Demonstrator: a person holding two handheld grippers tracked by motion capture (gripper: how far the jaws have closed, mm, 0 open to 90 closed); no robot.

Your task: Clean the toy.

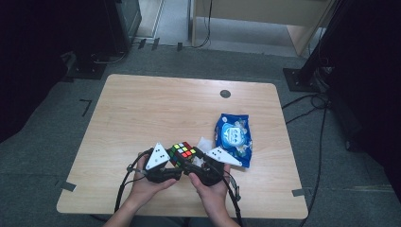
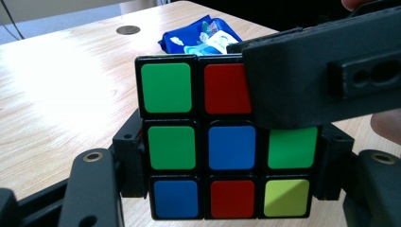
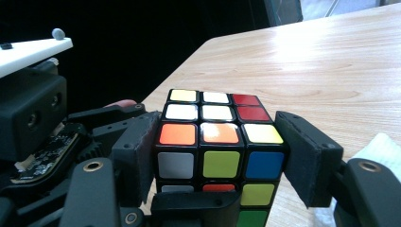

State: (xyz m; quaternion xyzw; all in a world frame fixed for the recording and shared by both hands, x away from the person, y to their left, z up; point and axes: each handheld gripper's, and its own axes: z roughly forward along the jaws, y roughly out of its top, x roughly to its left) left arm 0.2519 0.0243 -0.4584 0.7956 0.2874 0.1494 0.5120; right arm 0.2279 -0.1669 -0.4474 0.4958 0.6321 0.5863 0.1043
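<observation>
A scrambled Rubik's cube [image 1: 183, 152] is held just above the near middle of the wooden table [image 1: 156, 104], between both hand-held grippers. My left gripper [image 1: 174, 164] comes in from the left. In the left gripper view its pads press on both sides of the cube [image 2: 227, 146], around the lower layers. My right gripper [image 1: 195, 165] comes in from the right. In the right gripper view its two pads clamp the upper layer of the cube [image 3: 217, 142]. One black jaw of the right gripper crosses the cube's upper right corner in the left gripper view.
A blue wet-wipe pack [image 1: 232, 138] lies just right of the cube, with a white tissue [image 1: 204, 143] at its near left corner. A round grommet [image 1: 225, 93] sits at the table's far side. Cables trail from both grippers toward the table's near edge.
</observation>
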